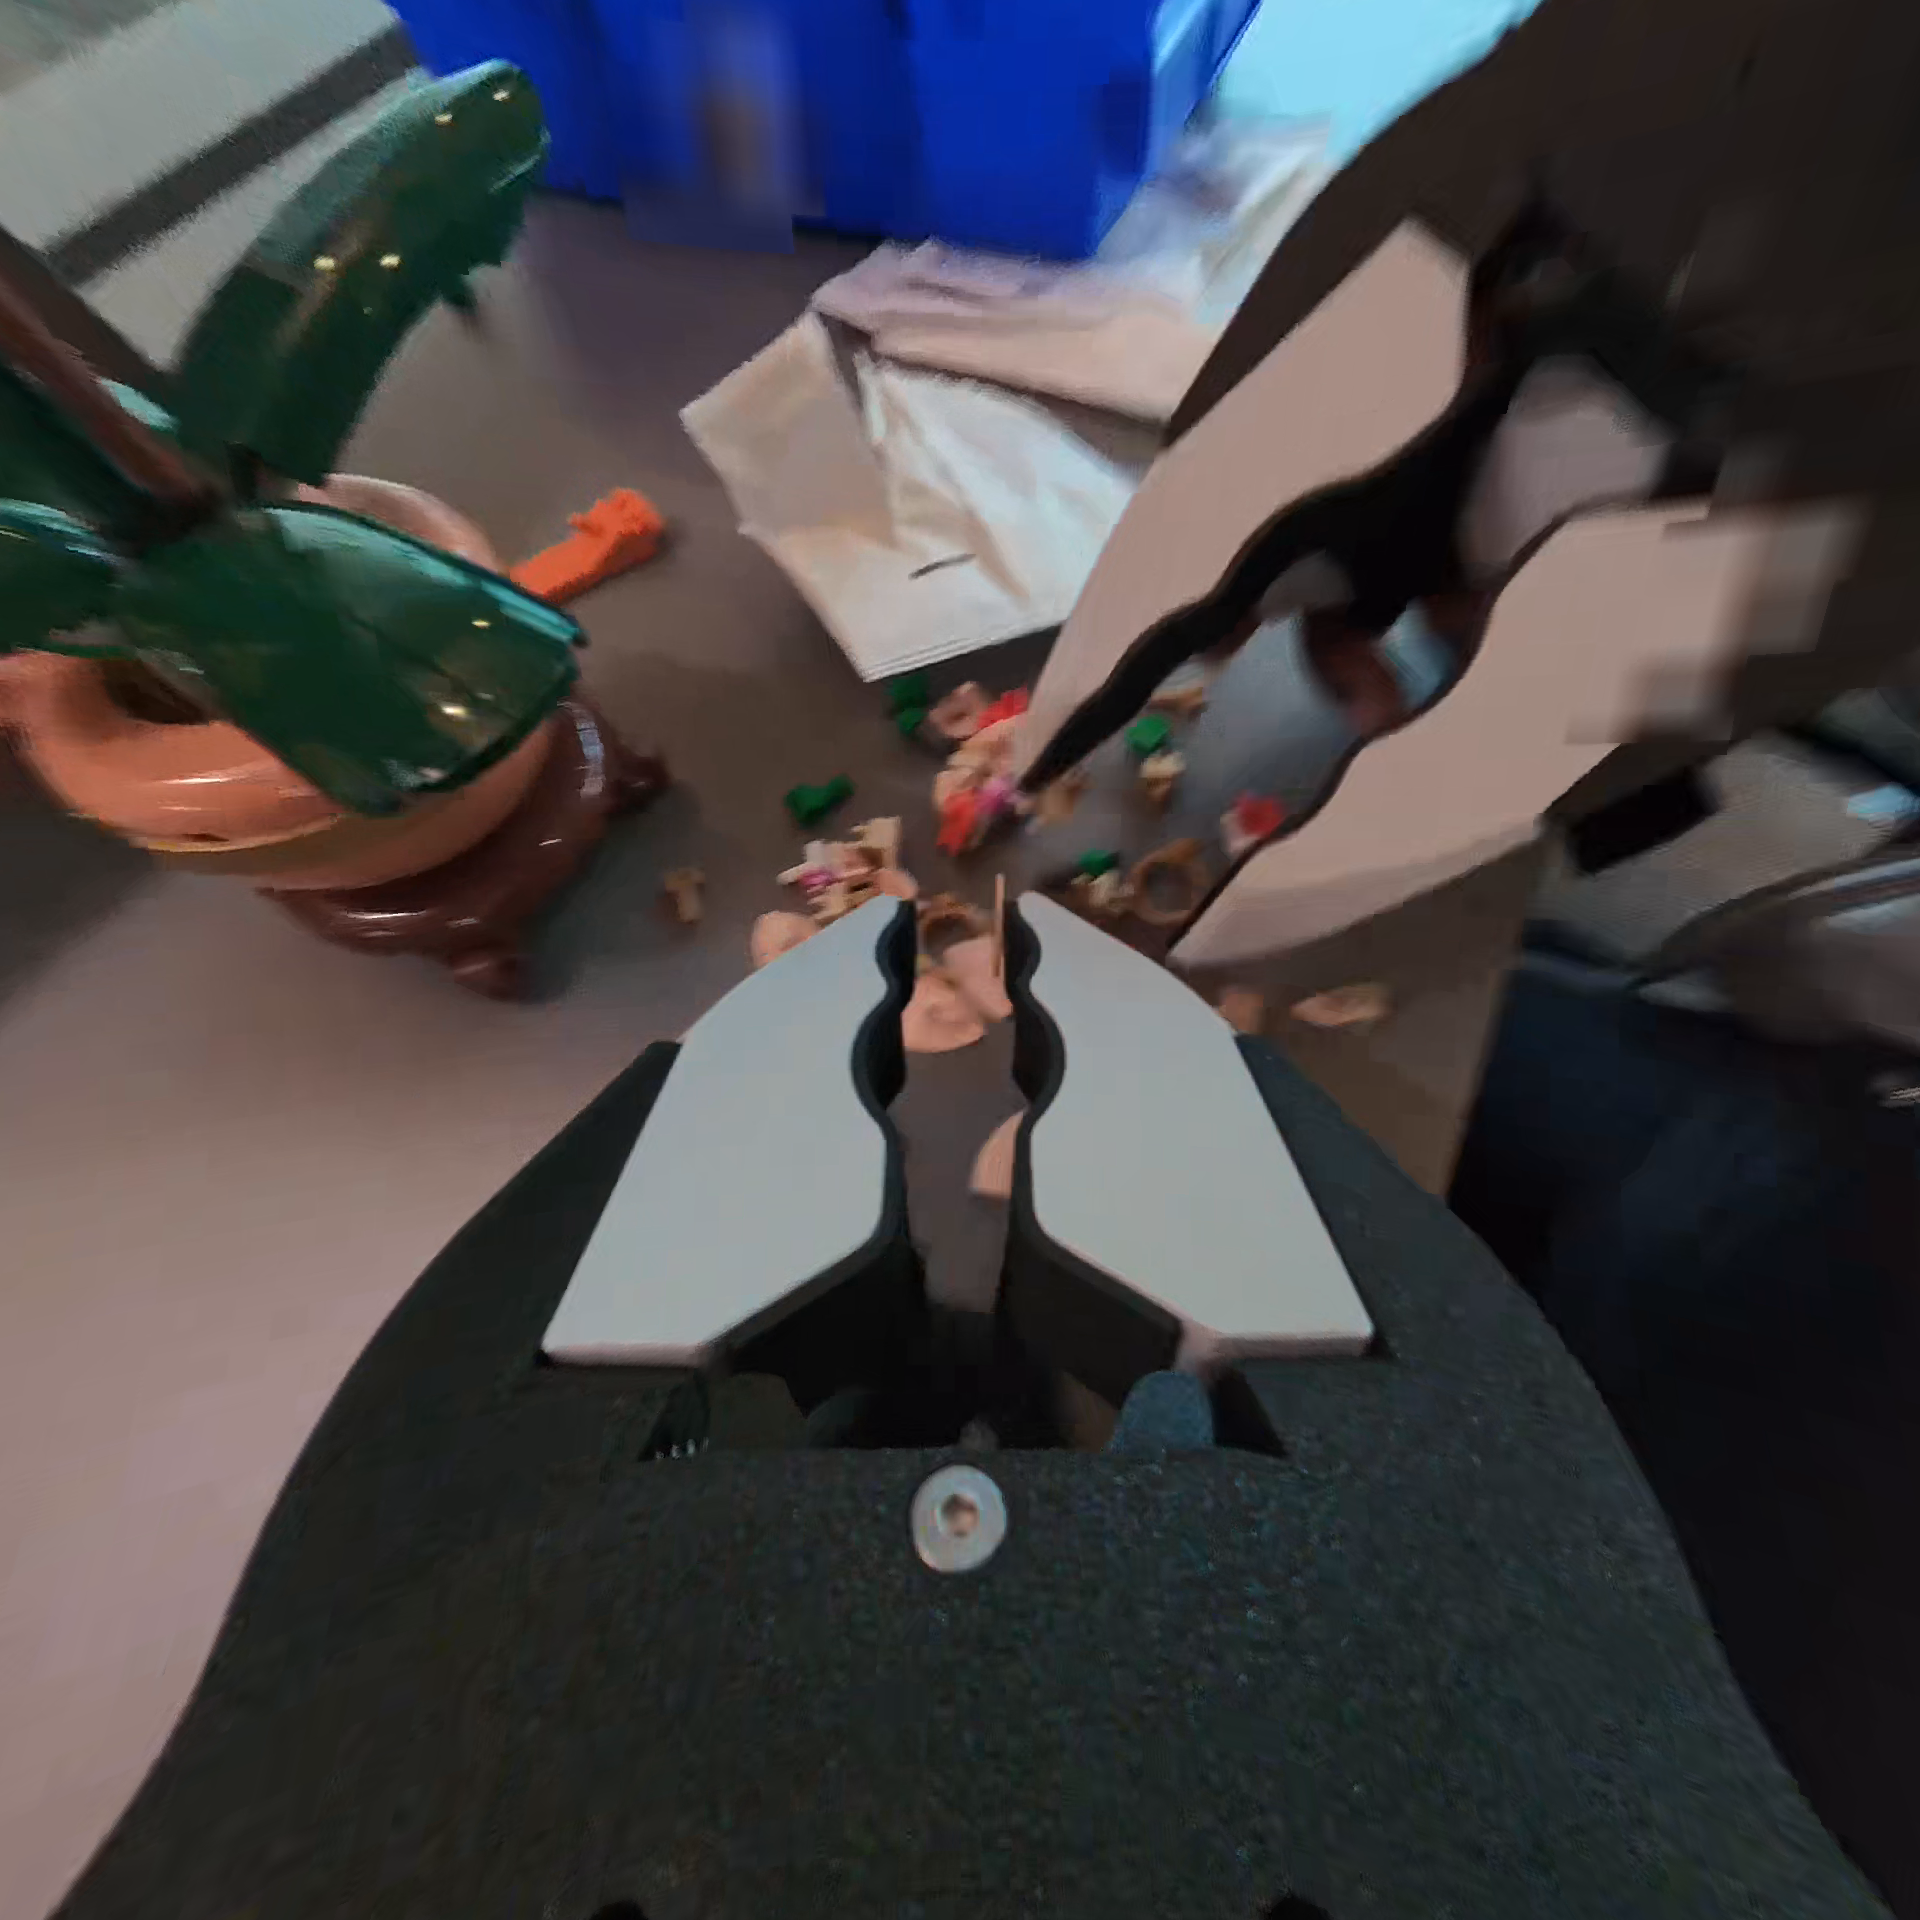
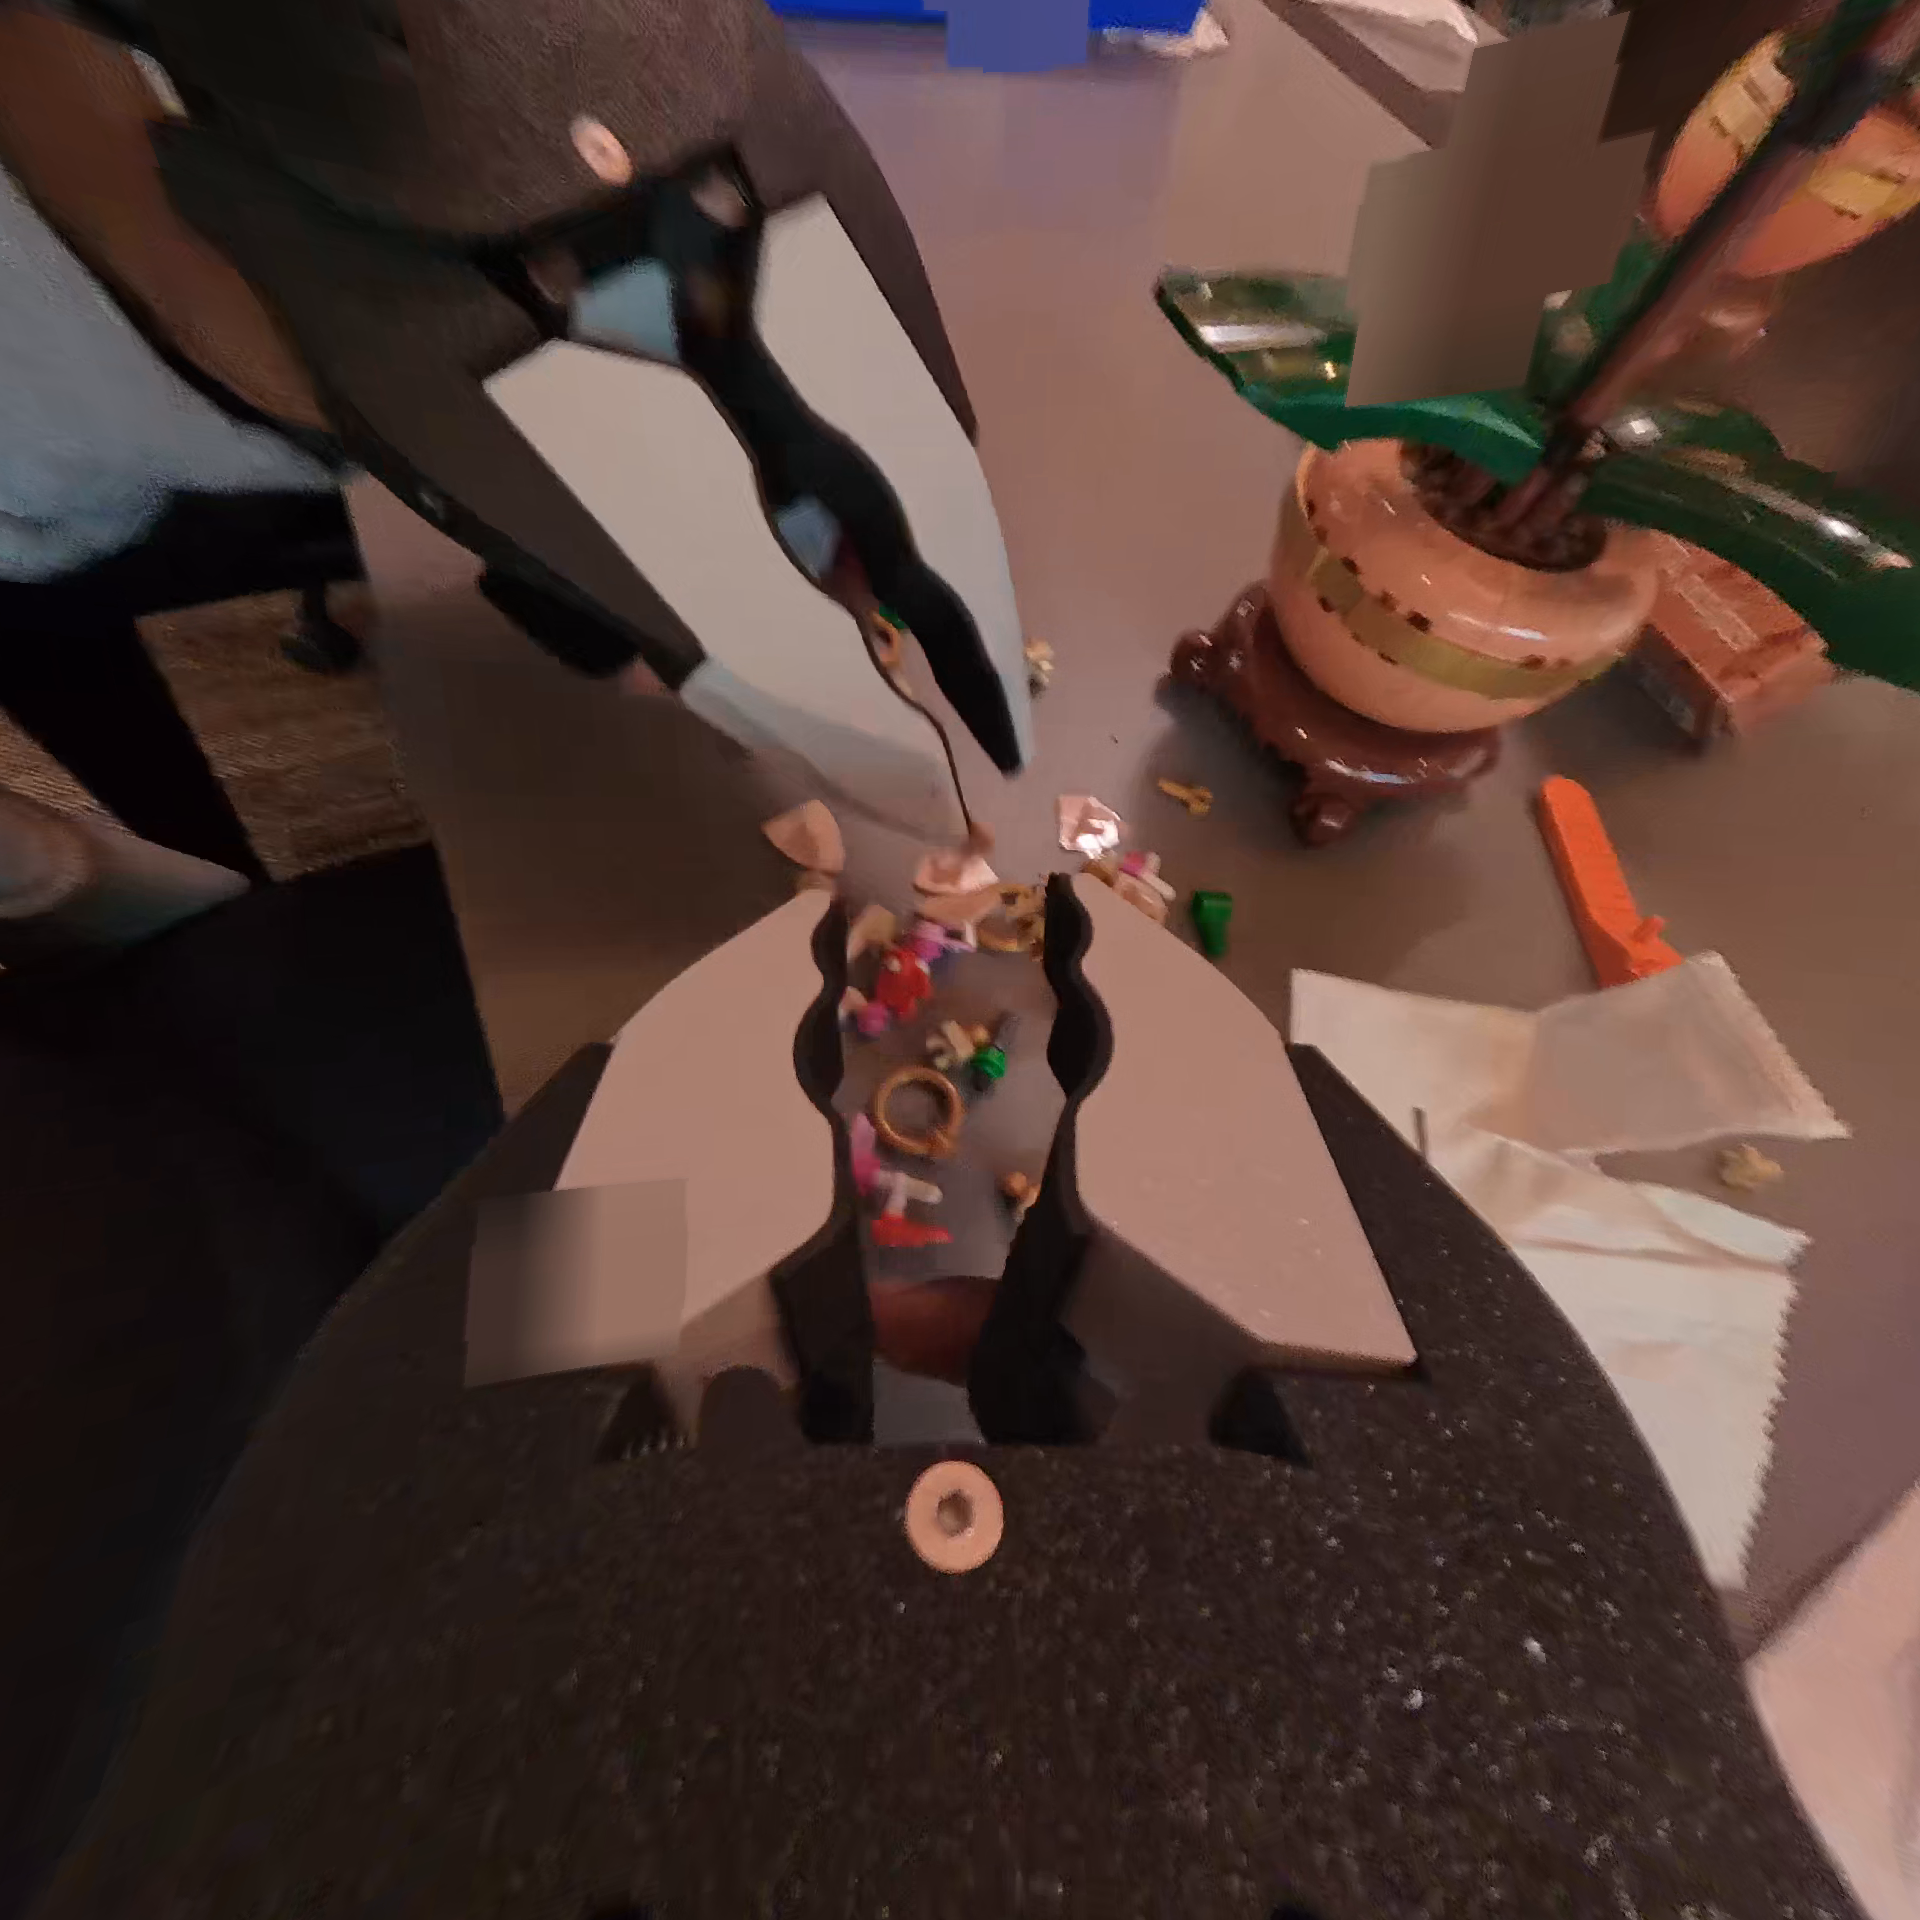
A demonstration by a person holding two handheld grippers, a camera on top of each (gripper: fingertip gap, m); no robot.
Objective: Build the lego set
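A built lego plant stands in a peach pot [image 1: 208, 790] on a brown base, with dark green leaves [image 1: 343, 665]; the pot also shows in the right wrist view [image 2: 1455, 623]. Small loose pieces [image 1: 966, 800] in red, pink, green and tan lie in a heap on the grey table, also visible between my right fingers [image 2: 914, 1039], with a gold ring [image 2: 914, 1112] among them. My left gripper [image 1: 966, 914] hovers low over the near side of the heap, jaws a narrow gap apart, nothing clamped. My right gripper [image 2: 940, 894] is open over the heap, facing the left one [image 2: 992, 800].
An orange brick separator [image 1: 597, 545] lies behind the heap. Crumpled white paper bags [image 1: 935, 468] lie beyond it, and a blue bin [image 1: 831, 104] stands at the back. The table edge [image 2: 416, 935] drops to a dark floor beside the heap. Only a small space, under 4 cm, lies between the two pairs of fingers. My left gripper's tips are some 11 cm from the peach pot [image 1: 208, 790].
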